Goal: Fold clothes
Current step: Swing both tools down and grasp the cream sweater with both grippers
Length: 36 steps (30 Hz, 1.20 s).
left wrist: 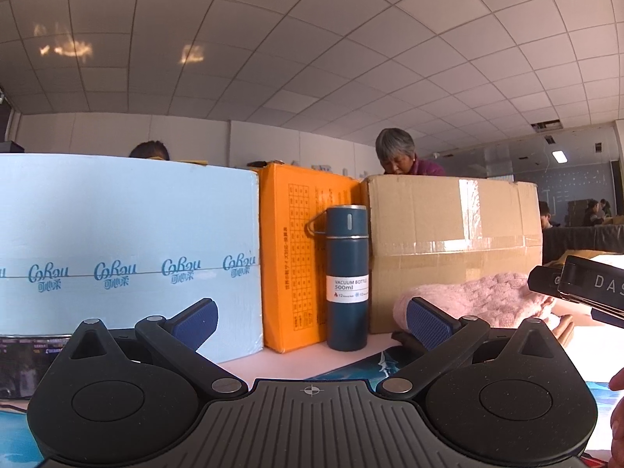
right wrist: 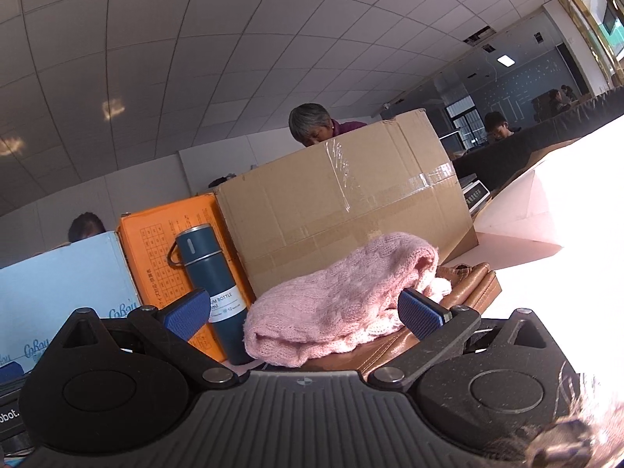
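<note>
Two grippers, left (left wrist: 312,321) and right (right wrist: 304,312), gape empty before a folded pink knit sweater (right wrist: 339,304) lying crosswise on a tan leather bag (right wrist: 468,284), with a dark blue vacuum bottle (right wrist: 210,273) and taped brown cardboard box (right wrist: 343,210) behind.

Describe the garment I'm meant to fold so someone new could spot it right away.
Find the big brown cardboard box at the back of the table. Directly in front of it, lying on a tan leather bag, is the pink knitted sweater. It is the only soft, fuzzy pink thing; its neighbours are hard boxes and a dark blue vacuum bottle.
</note>
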Tool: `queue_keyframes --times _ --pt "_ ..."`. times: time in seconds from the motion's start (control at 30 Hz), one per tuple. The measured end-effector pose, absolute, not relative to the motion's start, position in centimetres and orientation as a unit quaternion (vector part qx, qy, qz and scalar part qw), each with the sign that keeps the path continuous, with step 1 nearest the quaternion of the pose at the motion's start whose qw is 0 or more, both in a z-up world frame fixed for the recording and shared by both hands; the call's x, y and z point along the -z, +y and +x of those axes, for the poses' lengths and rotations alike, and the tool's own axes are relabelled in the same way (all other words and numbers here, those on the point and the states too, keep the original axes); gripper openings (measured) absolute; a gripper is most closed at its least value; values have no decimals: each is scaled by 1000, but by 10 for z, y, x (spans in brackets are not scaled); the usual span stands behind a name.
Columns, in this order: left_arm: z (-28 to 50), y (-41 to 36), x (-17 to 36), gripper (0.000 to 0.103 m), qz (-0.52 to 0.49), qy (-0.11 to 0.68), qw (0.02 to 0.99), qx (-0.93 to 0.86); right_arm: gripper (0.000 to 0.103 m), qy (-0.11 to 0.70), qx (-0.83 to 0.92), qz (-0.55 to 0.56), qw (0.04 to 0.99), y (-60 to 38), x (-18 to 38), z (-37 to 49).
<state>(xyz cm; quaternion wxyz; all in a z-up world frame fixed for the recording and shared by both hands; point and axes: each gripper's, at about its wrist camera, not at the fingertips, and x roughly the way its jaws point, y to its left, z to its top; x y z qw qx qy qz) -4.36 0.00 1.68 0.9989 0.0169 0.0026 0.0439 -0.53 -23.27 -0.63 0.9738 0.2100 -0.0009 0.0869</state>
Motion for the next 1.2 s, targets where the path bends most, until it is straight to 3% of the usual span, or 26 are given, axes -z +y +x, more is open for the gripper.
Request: queue_keyframes --times 0.43,0.77,0.97,1.2 --pt "-127 76 -61 103 -22 0 988 -150 103 -21 -227 199 953 -212 -2 -42" --pt "-235 236 -102 103 -182 -40 901 -391 103 80 -476 215 849 -110 -44 -69" --pt "-323 346 -54 103 -398 -43 758 -515 103 160 -570 191 783 -17 -62 -85" --pt "-383 387 14 103 -555 -41 678 -480 103 280 -641 138 700 109 -61 -82"
